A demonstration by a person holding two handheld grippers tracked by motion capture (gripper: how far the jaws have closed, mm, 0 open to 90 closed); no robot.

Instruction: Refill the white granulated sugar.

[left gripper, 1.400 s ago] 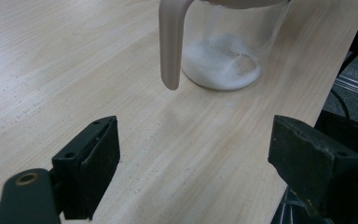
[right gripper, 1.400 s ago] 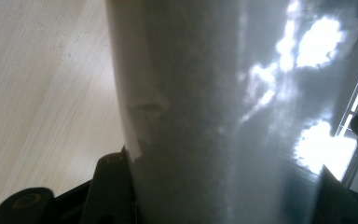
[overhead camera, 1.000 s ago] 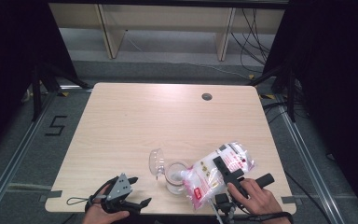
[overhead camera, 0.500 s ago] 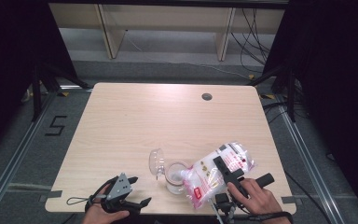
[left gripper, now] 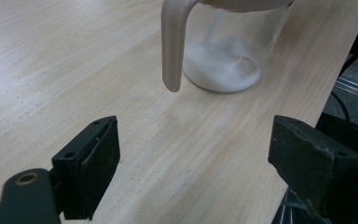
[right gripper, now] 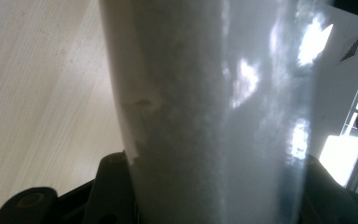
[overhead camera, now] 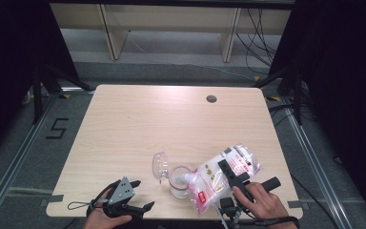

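Right tongs (overhead camera: 232, 172) clamped on bag of white powder (overhead camera: 217, 175), tilted with its corner over clear jug (overhead camera: 177, 180) near counter (overhead camera: 171, 124) front edge. Left tongs (overhead camera: 136, 194) apart, empty, just left of jug

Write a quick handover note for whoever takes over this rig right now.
Right tool: shut on the bag of white powder, tilted with its mouth over the clear jug.
Left tool: open, holding nothing, near the table's front edge beside the jug.
Done: some powder lies in the jug's bottom.
Left: probably keep pouring, then set the bag down.
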